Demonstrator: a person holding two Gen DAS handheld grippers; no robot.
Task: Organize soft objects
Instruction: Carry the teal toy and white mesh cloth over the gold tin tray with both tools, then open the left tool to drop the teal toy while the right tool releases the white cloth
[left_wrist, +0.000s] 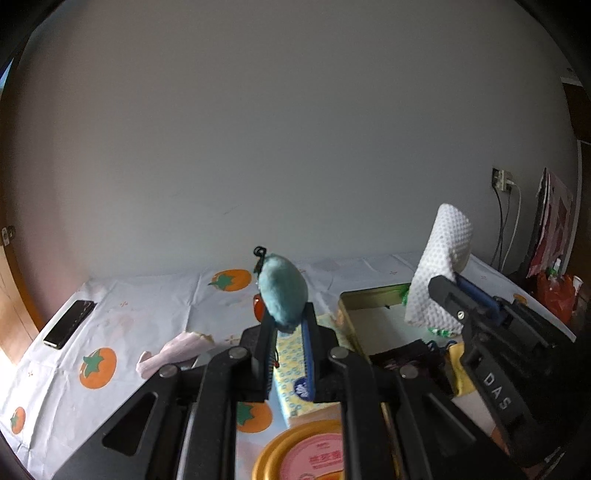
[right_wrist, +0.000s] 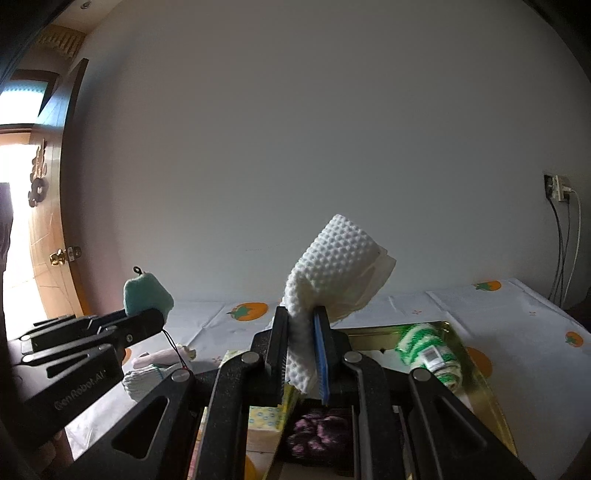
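- Left gripper (left_wrist: 287, 325): jaws nearly together, pinching a small teal plush toy (left_wrist: 282, 293). The toy stands up out of the fingertips, held clear above the table, its black loop at the top and a thin red-and-black cord hanging from it.
- Right gripper (right_wrist: 300, 321): jaws close together, clamped on a white dimpled cloth (right_wrist: 332, 273). The cloth rises from the fingertips and folds over to the right; its lower end hangs down between the fingers. A pale cream layer shows on its right edge.
- The two grippers are side by side, each lifted with its load; in the right wrist view the left one sits at lower left, toy well apart from the cloth.
- Below the right gripper: gold tin tray (right_wrist: 480, 354), holding a green-and-white striped bundle (right_wrist: 428, 350) with a label on its end.
- Beneath the fingers, near edge: dark purple fuzzy item (right_wrist: 317, 432), partly hidden.
- Below the left gripper: yellow-and-blue patterned tissue pack (left_wrist: 290, 373), and a round yellow-rimmed lid (left_wrist: 303, 454) with a pink centre.
- Left of that: pale pink soft item (left_wrist: 173, 352) lying on the tablecloth (left_wrist: 147, 314), white with orange fruit prints.
- Far left table edge: dark phone (left_wrist: 69, 324) lying flat.
- White knitted glove (right_wrist: 142, 380) near the pink item, seen from the right wrist.
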